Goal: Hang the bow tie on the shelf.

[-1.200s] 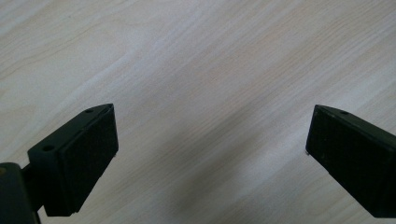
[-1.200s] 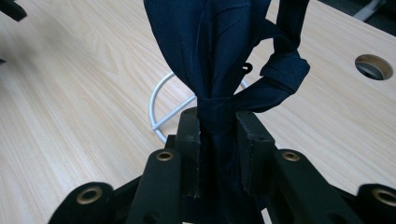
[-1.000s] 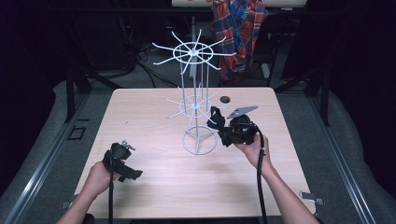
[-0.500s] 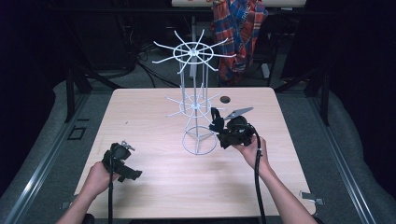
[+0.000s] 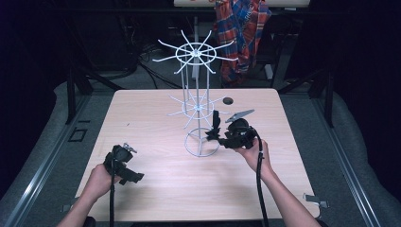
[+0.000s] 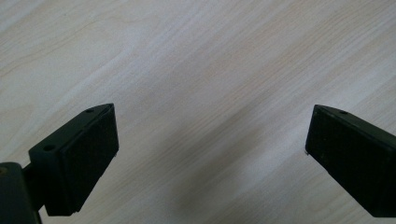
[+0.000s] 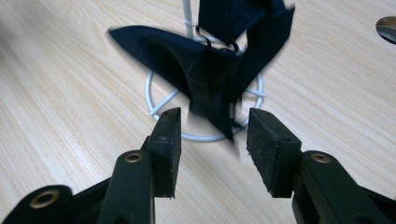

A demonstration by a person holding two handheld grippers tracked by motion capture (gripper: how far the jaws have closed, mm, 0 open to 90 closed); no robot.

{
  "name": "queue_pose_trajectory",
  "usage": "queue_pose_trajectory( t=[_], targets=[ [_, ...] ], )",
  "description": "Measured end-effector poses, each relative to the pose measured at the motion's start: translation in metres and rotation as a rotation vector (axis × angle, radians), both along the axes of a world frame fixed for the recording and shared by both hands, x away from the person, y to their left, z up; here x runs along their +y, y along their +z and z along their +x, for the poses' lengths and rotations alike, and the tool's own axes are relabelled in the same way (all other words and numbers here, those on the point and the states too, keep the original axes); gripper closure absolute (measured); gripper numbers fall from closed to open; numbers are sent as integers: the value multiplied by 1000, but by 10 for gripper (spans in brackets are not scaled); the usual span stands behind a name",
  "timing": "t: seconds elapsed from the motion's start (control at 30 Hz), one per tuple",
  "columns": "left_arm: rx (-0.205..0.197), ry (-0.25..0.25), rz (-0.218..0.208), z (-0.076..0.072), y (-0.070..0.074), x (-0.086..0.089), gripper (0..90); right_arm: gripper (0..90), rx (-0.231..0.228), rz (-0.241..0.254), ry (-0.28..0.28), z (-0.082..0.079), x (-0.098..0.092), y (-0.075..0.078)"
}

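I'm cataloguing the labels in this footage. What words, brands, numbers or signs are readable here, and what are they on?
None: no readable text on the table, the white wire rack, the black cloth or either gripper.
Red marks on the white board at the top edge of the high view: too small and cut off to read.

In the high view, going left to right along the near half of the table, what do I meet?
Left gripper → white wire rack's ring base → black cloth hanging at the rack → right gripper → right hand.
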State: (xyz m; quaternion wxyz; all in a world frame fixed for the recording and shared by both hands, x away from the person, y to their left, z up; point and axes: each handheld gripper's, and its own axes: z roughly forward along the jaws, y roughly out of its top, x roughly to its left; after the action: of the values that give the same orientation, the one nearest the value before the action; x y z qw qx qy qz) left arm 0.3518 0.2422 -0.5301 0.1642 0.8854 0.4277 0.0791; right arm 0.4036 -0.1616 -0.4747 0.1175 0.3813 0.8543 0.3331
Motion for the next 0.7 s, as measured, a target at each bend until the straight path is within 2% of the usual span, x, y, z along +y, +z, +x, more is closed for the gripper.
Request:
queue_pose_trajectory(
  t=[0.3, 0.37, 0.7],
  targets=[
    [-5, 1, -2, -1, 1, 0, 27, 558, -5, -5, -6, -4, -2, 7],
    [-11, 2, -3, -1, 1, 0, 27, 549, -11, -20, -7, -7, -5, 13],
    [-13, 6, -8, -2, 2, 0, 27, 469, -19, -31, -44, -20, -25, 28]
  ],
)
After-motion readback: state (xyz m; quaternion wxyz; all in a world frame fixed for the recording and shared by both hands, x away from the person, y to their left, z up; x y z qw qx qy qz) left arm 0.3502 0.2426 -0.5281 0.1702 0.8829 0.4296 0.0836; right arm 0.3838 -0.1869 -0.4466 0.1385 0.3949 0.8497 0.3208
